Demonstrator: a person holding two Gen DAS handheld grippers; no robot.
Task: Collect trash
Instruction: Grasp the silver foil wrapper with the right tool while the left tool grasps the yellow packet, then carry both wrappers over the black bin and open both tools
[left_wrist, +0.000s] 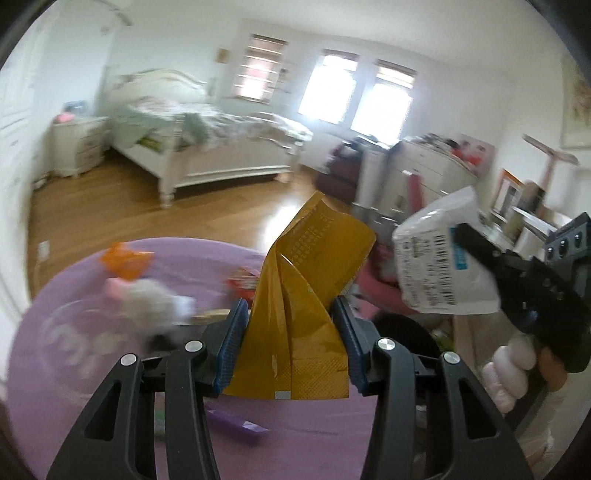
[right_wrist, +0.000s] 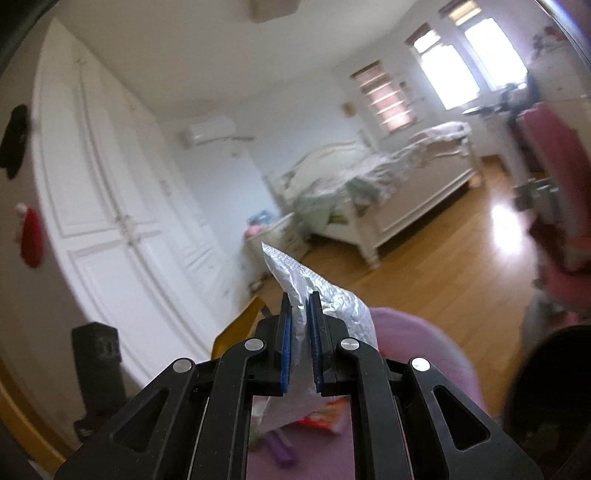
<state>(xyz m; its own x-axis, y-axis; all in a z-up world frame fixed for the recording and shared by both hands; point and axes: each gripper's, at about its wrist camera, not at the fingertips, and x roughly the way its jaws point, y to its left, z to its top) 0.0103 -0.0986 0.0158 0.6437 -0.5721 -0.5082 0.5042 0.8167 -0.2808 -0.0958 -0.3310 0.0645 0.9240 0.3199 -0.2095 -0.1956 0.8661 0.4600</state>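
Observation:
My left gripper is shut on a creased mustard-gold wrapper, which stands up between its blue pads above the round purple surface. To its right, a gloved hand holds my right gripper, shut on a white packet with barcodes. In the right wrist view that gripper pinches the packet's silvery crinkled side. On the purple surface lie an orange wrapper, a blurred white-pink wad, a red wrapper and a purple wrapper.
A white bed and nightstand stand across the wooden floor. White wardrobe doors fill the left wall. Cluttered drawers and a pink chair stand to the right. A dark round container sits beside the purple surface.

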